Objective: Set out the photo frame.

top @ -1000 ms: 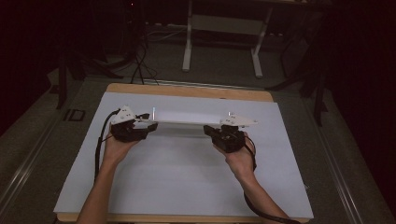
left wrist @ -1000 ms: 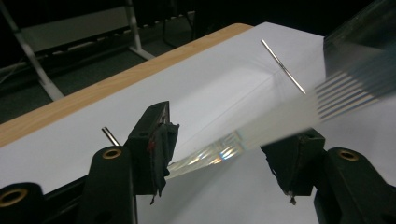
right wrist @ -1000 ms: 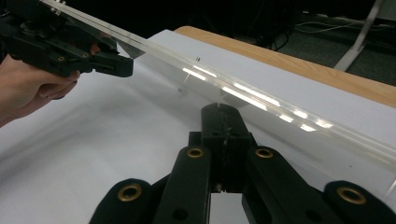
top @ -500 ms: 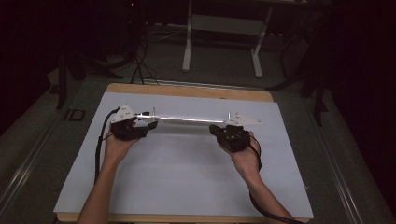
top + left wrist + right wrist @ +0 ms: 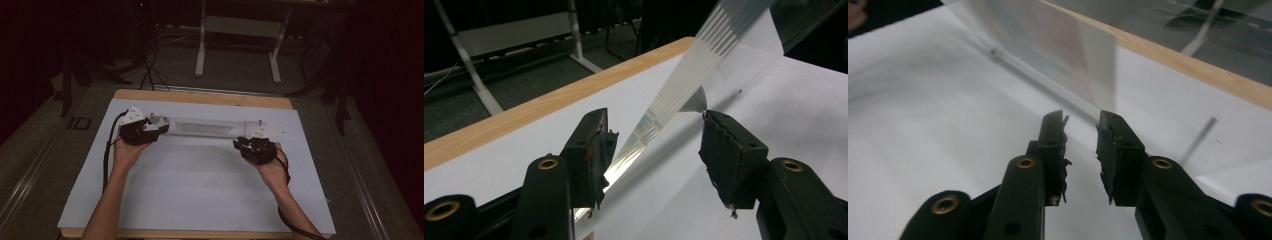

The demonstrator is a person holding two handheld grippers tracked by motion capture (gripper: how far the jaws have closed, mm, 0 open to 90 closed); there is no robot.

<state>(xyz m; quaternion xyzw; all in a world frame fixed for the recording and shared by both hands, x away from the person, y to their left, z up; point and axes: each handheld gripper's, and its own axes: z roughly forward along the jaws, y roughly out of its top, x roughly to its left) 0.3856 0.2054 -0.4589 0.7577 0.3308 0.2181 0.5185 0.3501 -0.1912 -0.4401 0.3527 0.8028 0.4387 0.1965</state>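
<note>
A white sheet [image 5: 200, 175] covers the wooden worktop [image 5: 200, 96] in a dark room. The left gripper [image 5: 159, 129] holds the clear strip [image 5: 205, 127]; the right gripper [image 5: 240, 145], jaws just opening, stands free beside it.

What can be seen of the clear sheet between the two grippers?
The clear sheet is a long, thin, see-through strip, glossy like plastic film, stretched across the far part of the white table cover. One end runs between the left gripper fingers, against one of them. The right gripper, whose fingers have just been opening, sits apart from the other end.
</note>
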